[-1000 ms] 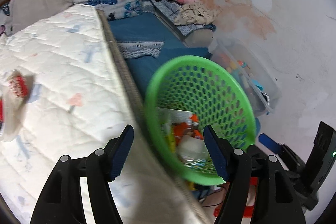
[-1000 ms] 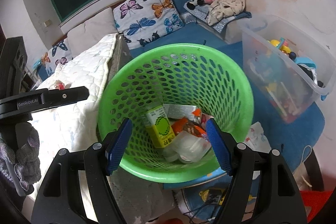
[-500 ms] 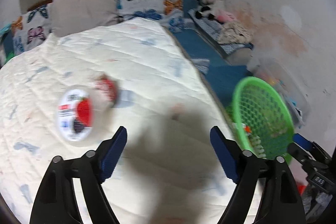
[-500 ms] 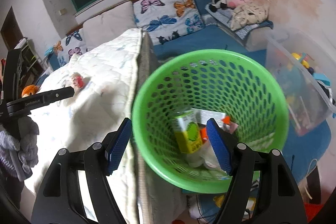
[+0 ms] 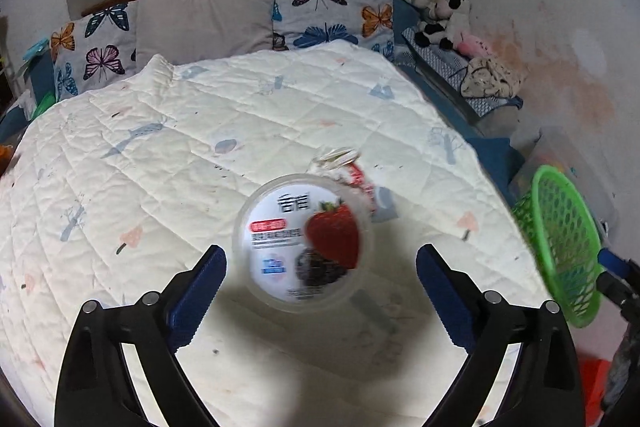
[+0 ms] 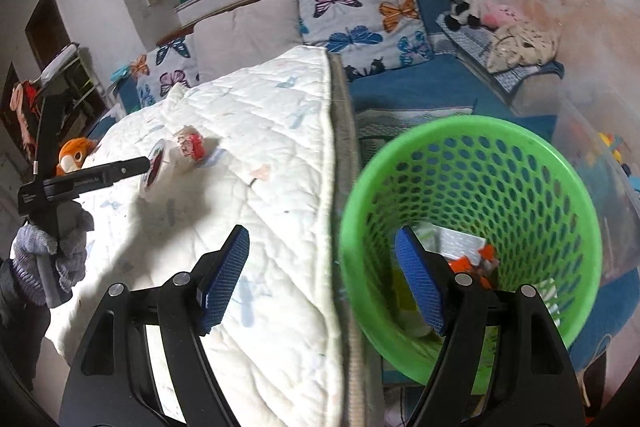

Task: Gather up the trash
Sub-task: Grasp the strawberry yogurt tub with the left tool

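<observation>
Reaching with left gripper [image 5: 321,273], jaws just spread wide, over round strawberry-labelled plastic tub [image 5: 303,242] near bed's right edge; next, closing squarely.

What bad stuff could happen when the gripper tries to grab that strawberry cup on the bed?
1. The strawberry cup lies tipped on a soft quilt, so it might roll away as the wide-open left gripper, whose jaws have just been opening, closes in.
2. A crumpled wrapper sits right behind the cup and could get pushed or caught too.
3. The green basket stands beside the bed edge, so a dropped cup may miss it.
</observation>
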`<state>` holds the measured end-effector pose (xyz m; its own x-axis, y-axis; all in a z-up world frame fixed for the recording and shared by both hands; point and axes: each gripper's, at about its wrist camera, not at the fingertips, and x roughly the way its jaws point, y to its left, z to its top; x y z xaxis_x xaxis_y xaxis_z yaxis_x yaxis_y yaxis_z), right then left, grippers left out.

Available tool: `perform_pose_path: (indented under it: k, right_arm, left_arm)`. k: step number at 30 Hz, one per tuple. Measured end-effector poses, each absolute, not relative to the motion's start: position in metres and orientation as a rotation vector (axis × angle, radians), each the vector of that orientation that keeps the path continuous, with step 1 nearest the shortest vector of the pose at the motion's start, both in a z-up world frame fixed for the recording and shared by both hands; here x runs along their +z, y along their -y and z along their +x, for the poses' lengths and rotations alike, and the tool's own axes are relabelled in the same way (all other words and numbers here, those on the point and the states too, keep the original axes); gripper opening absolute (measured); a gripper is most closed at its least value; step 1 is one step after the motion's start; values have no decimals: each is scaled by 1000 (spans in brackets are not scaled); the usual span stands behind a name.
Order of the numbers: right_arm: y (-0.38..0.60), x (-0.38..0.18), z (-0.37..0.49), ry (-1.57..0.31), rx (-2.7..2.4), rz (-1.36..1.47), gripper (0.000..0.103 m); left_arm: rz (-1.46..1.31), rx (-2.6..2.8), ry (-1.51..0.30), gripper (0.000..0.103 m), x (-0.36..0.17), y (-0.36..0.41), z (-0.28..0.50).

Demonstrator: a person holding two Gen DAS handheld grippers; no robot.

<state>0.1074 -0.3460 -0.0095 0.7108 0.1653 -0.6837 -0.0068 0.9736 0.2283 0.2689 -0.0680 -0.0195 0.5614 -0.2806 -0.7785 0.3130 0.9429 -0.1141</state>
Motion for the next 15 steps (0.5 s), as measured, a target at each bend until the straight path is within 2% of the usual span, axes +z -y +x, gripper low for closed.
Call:
perform_pose_path:
  k: [15]
  right_arm:
    - [305, -14, 142, -809, 158, 162, 76]
  left_arm:
    - [45, -453, -938, 93, -38, 59, 286]
